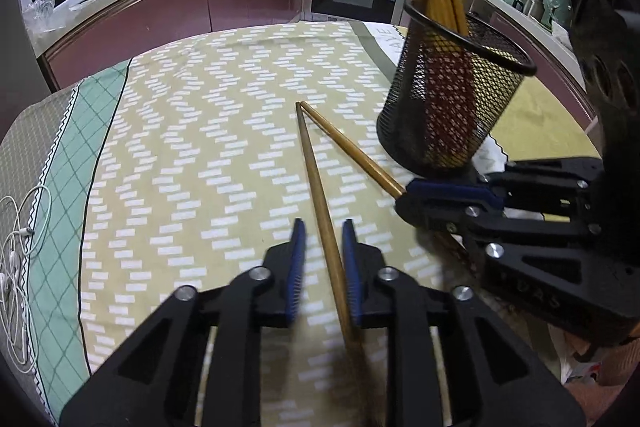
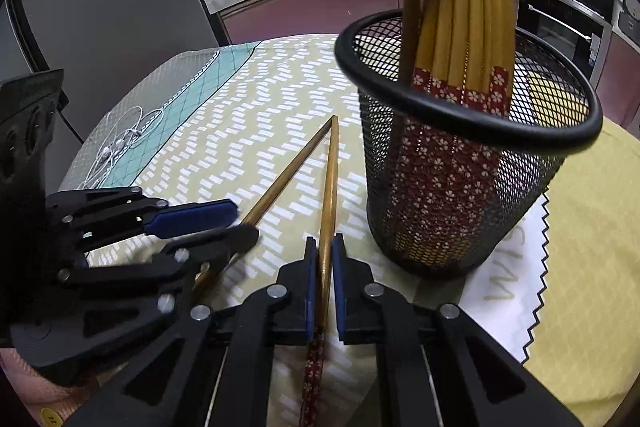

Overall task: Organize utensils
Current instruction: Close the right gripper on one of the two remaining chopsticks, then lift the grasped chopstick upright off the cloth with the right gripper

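Lying at the desk's left edge, a tangle of white earphones is no part of the job. Toward the middle, two loose chopsticks rest on the patterned cloth, tips meeting in a V. The left claw straddles the left chopstick, narrowed with a gap on one side, not clamped. The right claw brackets the right chopstick, nearly closed; whether it grips cannot be told. Near the right edge, the mesh holder stands with many chopsticks in it. Judging by this, only these two remain.
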`<action>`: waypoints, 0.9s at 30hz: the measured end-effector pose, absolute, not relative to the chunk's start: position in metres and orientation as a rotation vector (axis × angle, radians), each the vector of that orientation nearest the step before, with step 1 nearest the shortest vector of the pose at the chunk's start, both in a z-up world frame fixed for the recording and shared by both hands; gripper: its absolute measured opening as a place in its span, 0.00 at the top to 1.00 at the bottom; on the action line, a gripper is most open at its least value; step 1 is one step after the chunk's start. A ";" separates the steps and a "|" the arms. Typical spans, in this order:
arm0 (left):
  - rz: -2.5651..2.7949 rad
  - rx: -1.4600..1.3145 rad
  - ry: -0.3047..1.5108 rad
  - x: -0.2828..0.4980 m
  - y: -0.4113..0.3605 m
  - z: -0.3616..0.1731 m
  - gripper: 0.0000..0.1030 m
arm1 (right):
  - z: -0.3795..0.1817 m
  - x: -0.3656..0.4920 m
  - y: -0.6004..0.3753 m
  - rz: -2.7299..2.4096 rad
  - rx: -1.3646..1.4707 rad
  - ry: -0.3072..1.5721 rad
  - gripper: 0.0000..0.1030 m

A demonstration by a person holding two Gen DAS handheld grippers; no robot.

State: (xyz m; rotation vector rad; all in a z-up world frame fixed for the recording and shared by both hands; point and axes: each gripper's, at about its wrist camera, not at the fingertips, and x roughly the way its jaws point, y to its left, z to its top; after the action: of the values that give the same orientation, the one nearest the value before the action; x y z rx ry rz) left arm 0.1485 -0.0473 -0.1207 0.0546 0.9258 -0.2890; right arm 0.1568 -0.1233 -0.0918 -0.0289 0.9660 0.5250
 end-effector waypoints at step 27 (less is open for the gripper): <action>-0.291 -0.003 0.845 0.113 -0.032 -0.095 0.92 | -0.059 0.121 -0.142 0.650 0.045 0.868 0.94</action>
State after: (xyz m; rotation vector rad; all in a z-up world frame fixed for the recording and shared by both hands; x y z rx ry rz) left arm 0.1126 -0.0317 -0.0953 -0.0035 0.8446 -0.2912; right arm 0.1212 -0.1422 -0.0593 0.0452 0.8675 0.6498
